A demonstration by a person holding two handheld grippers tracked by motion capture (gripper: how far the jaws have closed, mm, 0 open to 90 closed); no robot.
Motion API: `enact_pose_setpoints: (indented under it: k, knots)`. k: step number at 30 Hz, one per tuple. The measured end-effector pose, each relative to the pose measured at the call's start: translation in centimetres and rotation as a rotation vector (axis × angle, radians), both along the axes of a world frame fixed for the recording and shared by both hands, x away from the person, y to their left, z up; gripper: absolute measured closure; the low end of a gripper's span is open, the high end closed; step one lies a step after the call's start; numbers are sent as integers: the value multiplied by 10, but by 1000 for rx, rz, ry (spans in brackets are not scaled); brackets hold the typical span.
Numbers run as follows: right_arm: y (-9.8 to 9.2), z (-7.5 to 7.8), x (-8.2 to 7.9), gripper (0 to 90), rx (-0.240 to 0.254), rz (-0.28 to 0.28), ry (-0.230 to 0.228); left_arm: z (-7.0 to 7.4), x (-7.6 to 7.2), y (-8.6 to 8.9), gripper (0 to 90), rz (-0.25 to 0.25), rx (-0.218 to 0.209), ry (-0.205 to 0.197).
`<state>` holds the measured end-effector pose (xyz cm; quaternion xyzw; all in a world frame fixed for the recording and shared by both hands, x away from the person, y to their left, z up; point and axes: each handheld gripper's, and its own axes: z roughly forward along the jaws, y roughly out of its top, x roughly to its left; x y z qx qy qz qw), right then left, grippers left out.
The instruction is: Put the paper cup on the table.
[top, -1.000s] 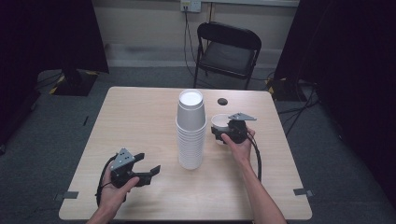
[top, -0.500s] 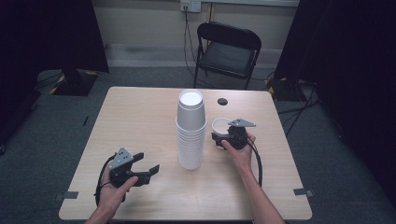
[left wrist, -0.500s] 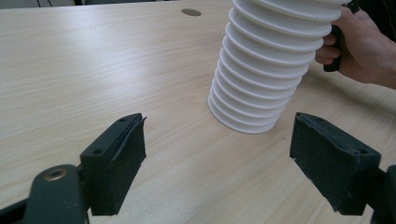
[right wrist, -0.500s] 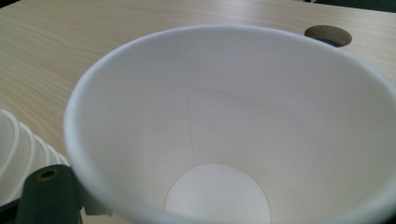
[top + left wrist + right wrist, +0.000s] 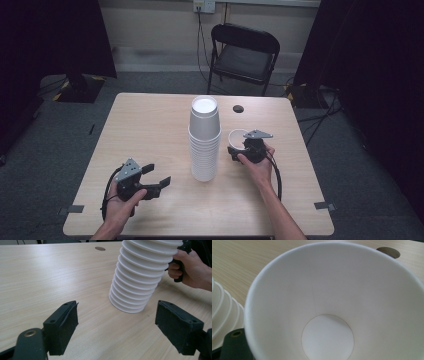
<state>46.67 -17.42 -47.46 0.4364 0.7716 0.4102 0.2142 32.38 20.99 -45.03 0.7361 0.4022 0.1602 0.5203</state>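
Observation:
A tall stack of white paper cups (image 5: pixel 204 140) stands upside down in the middle of the wooden table (image 5: pixel 145 125). Just right of it, my right gripper (image 5: pixel 239 149) is shut on a single white cup (image 5: pixel 237 136), held mouth up. The right gripper view looks straight into this cup (image 5: pixel 332 302), and the cup hides the jaws. My left gripper (image 5: pixel 156 174) rests open near the front left, its jaws wide apart and empty. In the left gripper view the stack (image 5: pixel 140 277) rises beyond the left gripper (image 5: pixel 116 315), with the other hand (image 5: pixel 190 272) behind it.
A small dark round hole (image 5: pixel 238 108) sits in the tabletop behind the stack. A black folding chair (image 5: pixel 243 52) stands past the far edge. Bare tabletop stretches left of the stack and along the front edge.
My right gripper has carried the single cup a little nearer to the person and lower, beside the stack. The left gripper has barely shifted.

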Motion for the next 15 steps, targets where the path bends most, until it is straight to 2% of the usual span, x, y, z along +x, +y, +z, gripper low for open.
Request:
enact_pose_setpoints:
  k: [10,15]
  knots:
    - [-10,-1,-2,135,25,7,23,-1,1,2,181,6,2,4]
    - [-13,-7,-5,139,27,3,46,-1,1,0,181,4,6,6]
